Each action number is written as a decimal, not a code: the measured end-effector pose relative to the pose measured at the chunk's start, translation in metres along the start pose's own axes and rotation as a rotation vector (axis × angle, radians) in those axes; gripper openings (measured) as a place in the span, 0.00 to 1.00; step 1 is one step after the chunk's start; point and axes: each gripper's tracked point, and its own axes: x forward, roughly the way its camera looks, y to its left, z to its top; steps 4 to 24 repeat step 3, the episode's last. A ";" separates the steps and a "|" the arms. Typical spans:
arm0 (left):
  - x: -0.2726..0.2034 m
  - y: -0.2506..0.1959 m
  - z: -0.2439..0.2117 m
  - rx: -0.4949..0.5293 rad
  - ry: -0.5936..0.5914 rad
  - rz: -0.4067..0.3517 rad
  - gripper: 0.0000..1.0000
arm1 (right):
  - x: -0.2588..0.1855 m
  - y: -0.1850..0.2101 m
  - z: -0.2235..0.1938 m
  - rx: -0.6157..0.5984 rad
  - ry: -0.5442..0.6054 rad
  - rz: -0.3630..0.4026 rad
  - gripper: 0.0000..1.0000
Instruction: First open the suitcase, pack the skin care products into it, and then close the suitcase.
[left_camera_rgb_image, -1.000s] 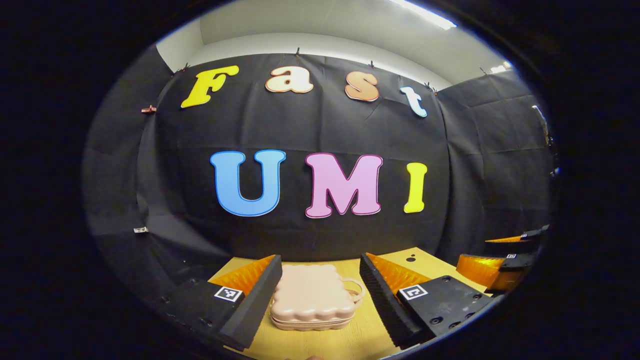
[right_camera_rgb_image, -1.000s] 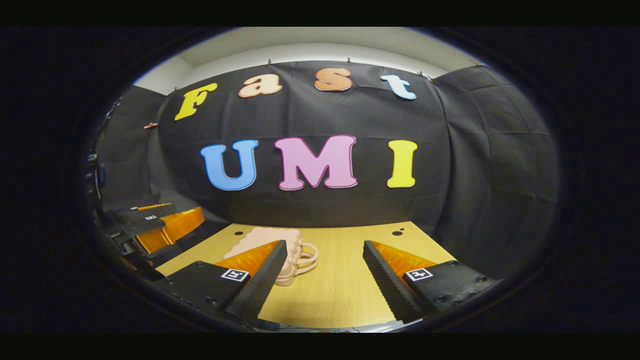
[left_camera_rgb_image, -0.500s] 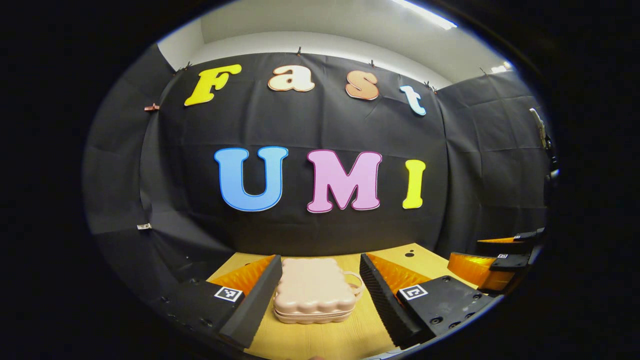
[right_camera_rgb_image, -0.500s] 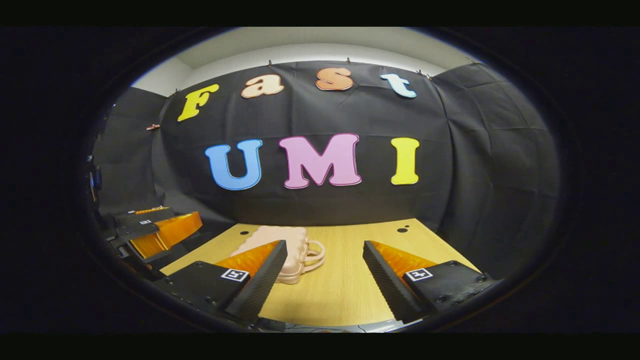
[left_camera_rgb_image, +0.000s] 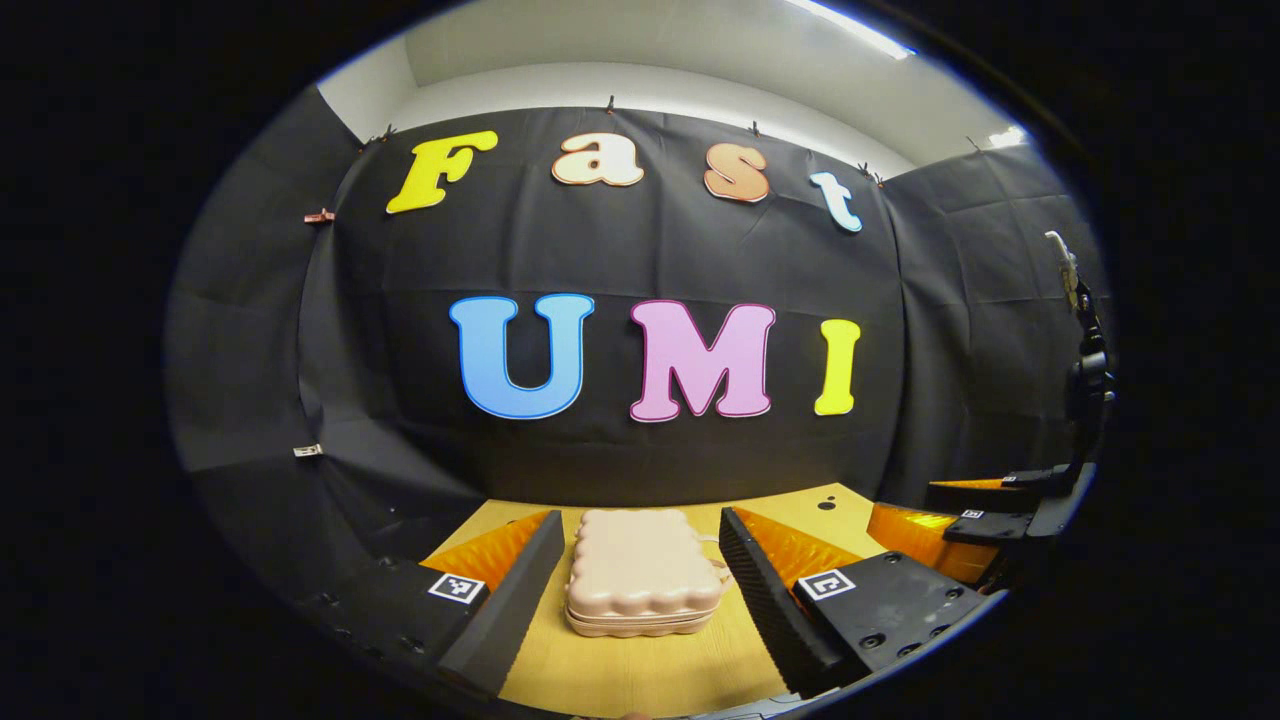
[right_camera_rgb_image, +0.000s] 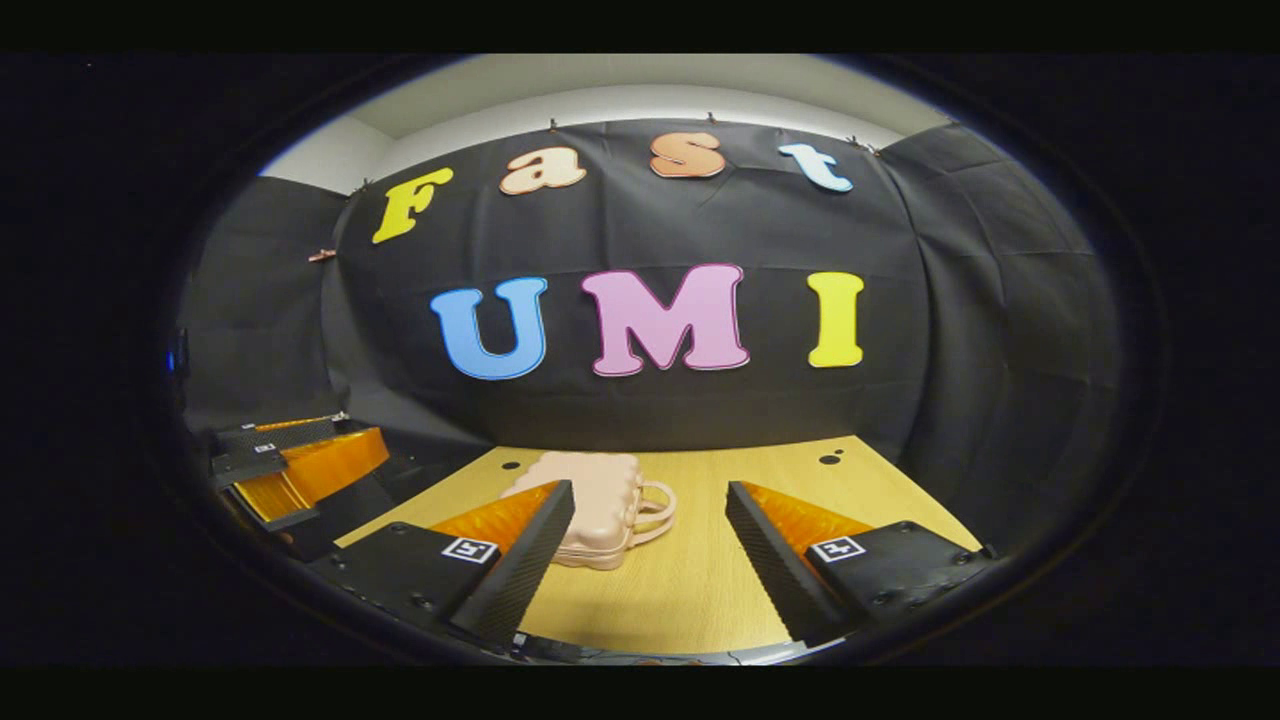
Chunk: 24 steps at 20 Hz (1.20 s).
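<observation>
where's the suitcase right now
The closed suitcase lies flat on the wooden table, centred ahead between the open left hand-held gripper's fingers.

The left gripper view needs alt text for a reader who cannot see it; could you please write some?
A closed pink suitcase lies flat on a wooden table, framed between the open fingers of the left gripper, which does not touch it. The right gripper shows at the far right edge, and black cloth walls the booth behind.

suitcase (left_camera_rgb_image: 643, 572) flat on table (left_camera_rgb_image: 640, 675), between left fingers (left_camera_rgb_image: 505, 600)
</observation>
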 end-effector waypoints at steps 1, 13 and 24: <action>-0.004 0.001 0.002 -0.002 -0.006 0.012 0.98 | 0.002 0.004 -0.001 0.003 0.011 0.014 0.97; -0.011 0.003 0.001 -0.016 -0.010 0.033 0.98 | 0.007 0.010 0.000 -0.019 0.015 0.038 0.97; -0.011 0.003 0.001 -0.016 -0.010 0.033 0.98 | 0.007 0.010 0.000 -0.019 0.015 0.038 0.97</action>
